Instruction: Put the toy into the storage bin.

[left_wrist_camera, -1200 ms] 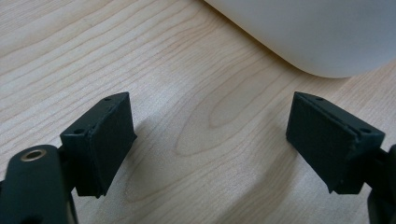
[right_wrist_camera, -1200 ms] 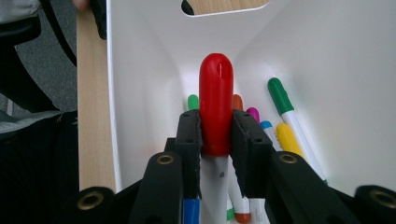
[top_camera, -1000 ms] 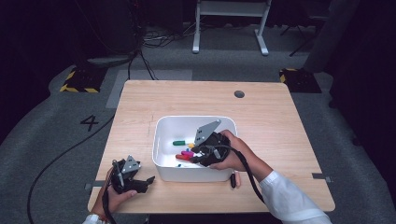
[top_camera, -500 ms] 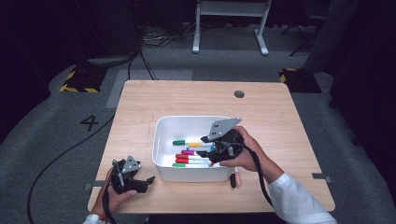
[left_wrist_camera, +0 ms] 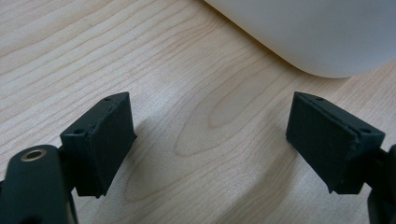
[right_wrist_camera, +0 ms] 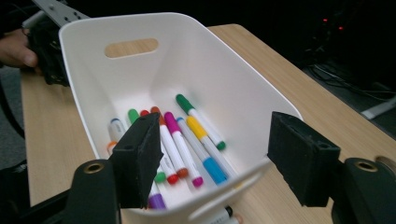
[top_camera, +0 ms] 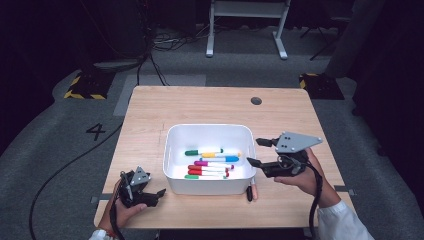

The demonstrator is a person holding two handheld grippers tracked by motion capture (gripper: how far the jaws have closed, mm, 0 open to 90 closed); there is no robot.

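High view: right hand-held gripper (top_camera: 260, 152) open beside bin (top_camera: 172, 170).

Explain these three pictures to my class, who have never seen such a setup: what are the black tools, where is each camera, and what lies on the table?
A person at a wooden table holds a hand tool with two black jaws in each hand. One camera looks down from above. The other two ride on the tools and look along their jaws.

The left gripper rests near the table's front left corner, jaws open over bare wood. The right gripper hangs just right of a white bin. Its jaws have just been opening and nothing is between them.

Coloured markers lie in the bin. One more marker lies on the table by the bin's front right corner.
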